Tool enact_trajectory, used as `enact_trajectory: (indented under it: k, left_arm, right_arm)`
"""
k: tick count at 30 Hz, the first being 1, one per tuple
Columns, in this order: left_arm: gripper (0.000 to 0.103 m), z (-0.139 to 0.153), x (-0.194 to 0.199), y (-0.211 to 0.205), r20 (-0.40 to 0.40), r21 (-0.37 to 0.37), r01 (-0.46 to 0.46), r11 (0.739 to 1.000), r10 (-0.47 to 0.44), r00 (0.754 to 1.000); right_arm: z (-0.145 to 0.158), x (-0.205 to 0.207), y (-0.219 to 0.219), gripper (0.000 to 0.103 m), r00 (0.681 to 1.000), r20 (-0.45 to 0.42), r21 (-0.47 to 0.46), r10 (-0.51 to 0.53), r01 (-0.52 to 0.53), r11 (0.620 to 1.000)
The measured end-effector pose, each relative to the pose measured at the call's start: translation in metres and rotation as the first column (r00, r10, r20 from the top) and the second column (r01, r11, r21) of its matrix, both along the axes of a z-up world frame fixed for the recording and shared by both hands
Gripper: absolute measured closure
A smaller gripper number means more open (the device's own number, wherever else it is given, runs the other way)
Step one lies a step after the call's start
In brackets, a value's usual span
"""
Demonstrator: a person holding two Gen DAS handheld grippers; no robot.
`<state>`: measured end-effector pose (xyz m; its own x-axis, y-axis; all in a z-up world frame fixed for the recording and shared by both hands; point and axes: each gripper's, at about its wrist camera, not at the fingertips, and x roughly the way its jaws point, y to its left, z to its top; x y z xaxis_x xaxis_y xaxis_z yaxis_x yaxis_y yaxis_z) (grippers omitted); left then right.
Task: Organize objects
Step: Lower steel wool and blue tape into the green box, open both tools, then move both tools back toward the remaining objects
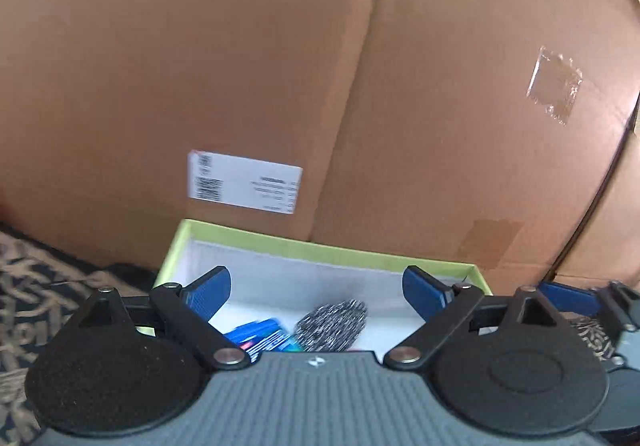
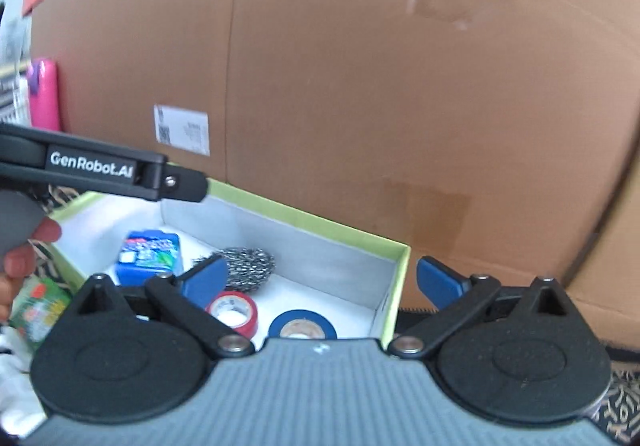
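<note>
A shallow box with a lime-green rim (image 1: 320,248) (image 2: 320,219) and white inside lies in front of me. It holds a blue packet (image 1: 260,334) (image 2: 148,258), a steel-wool scrubber (image 1: 332,324) (image 2: 250,270), a red tape roll (image 2: 234,312) and a blue tape roll (image 2: 302,326). My left gripper (image 1: 317,282) hangs open over the box, nothing between its blue pads. My right gripper (image 2: 322,268) is open too, above the box's right end, empty. The right wrist view shows the left gripper's black arm (image 2: 120,169) and the hand (image 2: 24,254) holding it.
Large cardboard cartons (image 1: 240,65) (image 2: 400,85) stand as a wall right behind the box. A dark patterned cloth (image 1: 36,306) covers the surface. A green packet (image 2: 38,310) lies outside the box at left; a pink bottle (image 2: 44,93) stands far left.
</note>
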<state>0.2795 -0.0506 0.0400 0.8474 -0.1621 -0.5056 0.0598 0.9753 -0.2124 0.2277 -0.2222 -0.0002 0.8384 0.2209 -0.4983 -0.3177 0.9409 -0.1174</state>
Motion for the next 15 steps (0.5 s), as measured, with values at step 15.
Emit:
enact_trajectory:
  k: [15]
  left_arm:
    - [0.007, 0.022, -0.145, 0.007, 0.054, 0.09, 0.076, 0.993, -0.081, 0.995]
  right_arm:
    - [0.023, -0.147, -0.037, 0.0, 0.988, 0.097, 0.236, -0.116, 0.091, 0.968]
